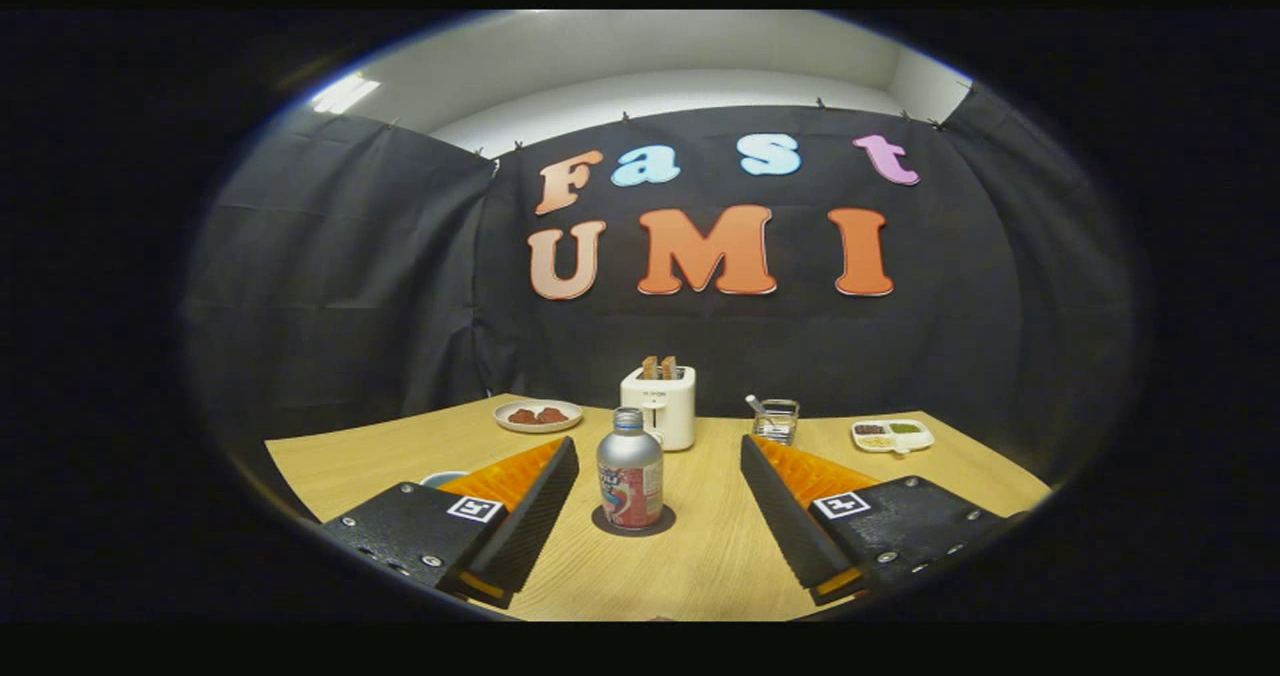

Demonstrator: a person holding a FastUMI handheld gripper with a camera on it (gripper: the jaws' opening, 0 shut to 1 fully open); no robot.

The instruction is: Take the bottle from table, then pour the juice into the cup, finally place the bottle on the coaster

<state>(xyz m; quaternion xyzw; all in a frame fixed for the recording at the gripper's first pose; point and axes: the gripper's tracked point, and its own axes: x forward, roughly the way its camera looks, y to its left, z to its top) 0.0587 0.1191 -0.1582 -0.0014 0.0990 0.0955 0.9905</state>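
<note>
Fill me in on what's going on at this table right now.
A person is holding a two-finger tool over a wooden table. Its fingers are spread open, touching nothing. Between them, slightly ahead, a metal bottle stands upright on a dark round coaster. Beyond it sit a white toaster with toast, a plate of food, a glass and a divided dish.

Nothing here can be read clearly. The bottle [630, 481] carries a red label too blurred to make out, and the toaster [659, 406] bears a small, illegible mark.
</note>
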